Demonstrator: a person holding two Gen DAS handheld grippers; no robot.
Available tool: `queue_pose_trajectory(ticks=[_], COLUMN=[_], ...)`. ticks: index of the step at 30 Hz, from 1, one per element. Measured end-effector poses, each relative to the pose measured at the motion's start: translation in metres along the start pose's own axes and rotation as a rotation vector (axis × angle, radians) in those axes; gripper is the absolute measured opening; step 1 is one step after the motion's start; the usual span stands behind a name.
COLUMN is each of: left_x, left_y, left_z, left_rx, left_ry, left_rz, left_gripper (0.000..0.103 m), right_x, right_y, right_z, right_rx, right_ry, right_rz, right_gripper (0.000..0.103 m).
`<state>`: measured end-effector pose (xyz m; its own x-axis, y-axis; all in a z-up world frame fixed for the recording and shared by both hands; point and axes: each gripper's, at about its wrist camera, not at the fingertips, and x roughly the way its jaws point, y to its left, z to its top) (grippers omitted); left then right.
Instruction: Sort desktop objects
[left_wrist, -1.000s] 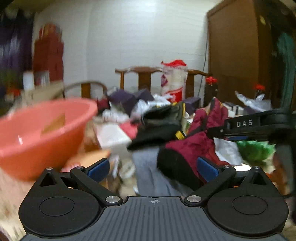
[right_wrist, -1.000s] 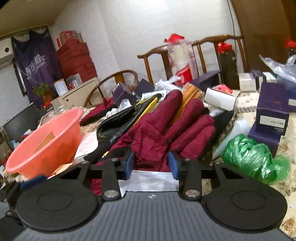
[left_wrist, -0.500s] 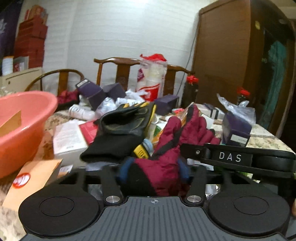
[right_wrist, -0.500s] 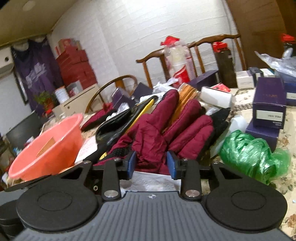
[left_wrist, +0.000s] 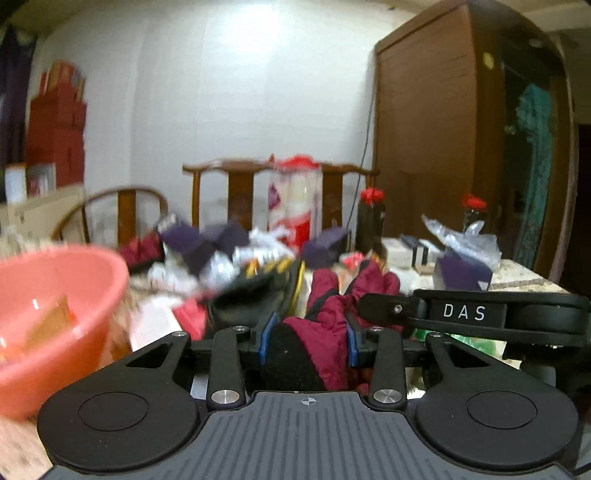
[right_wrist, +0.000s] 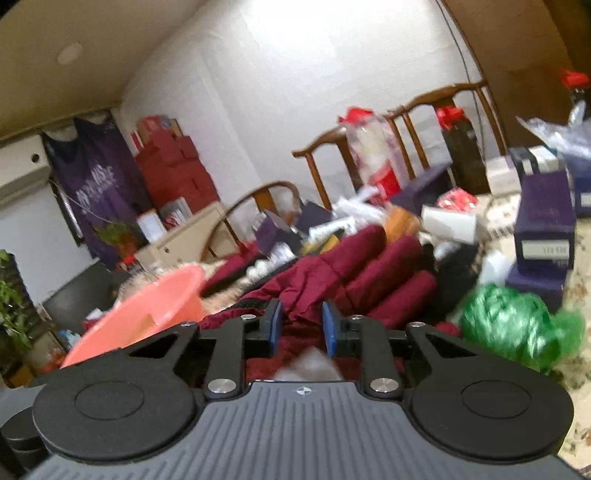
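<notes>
Both pictures are blurry, so the small boxes and wrappers at the back of the messy table (left_wrist: 524, 273) are hard to tell apart. The left edge of the left view cuts off part of the big pink plastic bowl (left_wrist: 55, 314). A flat orange thing lies in it, too smeared to name. In the right view the black body of the tongs hides the bottom of the same pink plastic bowl (right_wrist: 147, 314).

The left gripper (left_wrist: 307, 338) has its blue pads pressed on the black cuff end of the dark red puffy glove (left_wrist: 325, 332). Its jaws have just been closing, from wide apart to snug on the cuff. The glove's fingers poke up behind the pads, next to a black and yellow glove (left_wrist: 258, 291) that is very blurred.

The right gripper (right_wrist: 301, 326) has also just been closing, and it now pinches a fold of the dark red puffy glove (right_wrist: 351, 273) between its pads. A pale smudge just below the pads cannot be made out. A crinkly green plastic bundle (right_wrist: 513, 325) lies to the right of the glove.

Compared with the earlier pictures, the table now sits lower in both views, and more wall shows.
</notes>
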<state>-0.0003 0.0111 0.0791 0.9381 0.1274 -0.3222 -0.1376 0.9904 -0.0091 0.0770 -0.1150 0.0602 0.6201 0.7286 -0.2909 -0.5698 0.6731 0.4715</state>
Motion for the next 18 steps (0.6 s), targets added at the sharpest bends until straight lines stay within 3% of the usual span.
queue_pose_trajectory(ticks=[8,9,10,12,14,18], left_x=[-0.021,-0.024,-0.027,-0.029,-0.027,-0.018], left_y=[0.003,0.004,0.004,0.007,0.008,0.009], left_z=[0.029,0.032,0.034,0.037,0.038,0.026], left_rx=[0.033,0.036,0.038,0.042,0.044,0.047], left_ry=[-0.087,-0.097,-0.106,-0.113,-0.108,-0.067], left_rz=[0.036,0.039,0.044,0.051,0.057,0.049], left_gripper=[0.037,0.037,0.037,0.037,0.037,0.037], right_x=[-0.009,-0.012,-0.017,-0.027,-0.030,-0.006], right_y=[0.013,0.012,0.008,-0.004,-0.018,-0.040], right_z=[0.026,0.030,0.032,0.033,0.037,0.036], right_rx=[0.028,0.053,0.087,0.155,0.205,0.311], right_ry=[0.010,-0.002,-0.026,-0.074,-0.073,0.090], right_rz=[0.075,0.089,0.108,0.130,0.137,0.179], right_gripper=[0.031,0.040,0.064,0.090,0.090,0.086])
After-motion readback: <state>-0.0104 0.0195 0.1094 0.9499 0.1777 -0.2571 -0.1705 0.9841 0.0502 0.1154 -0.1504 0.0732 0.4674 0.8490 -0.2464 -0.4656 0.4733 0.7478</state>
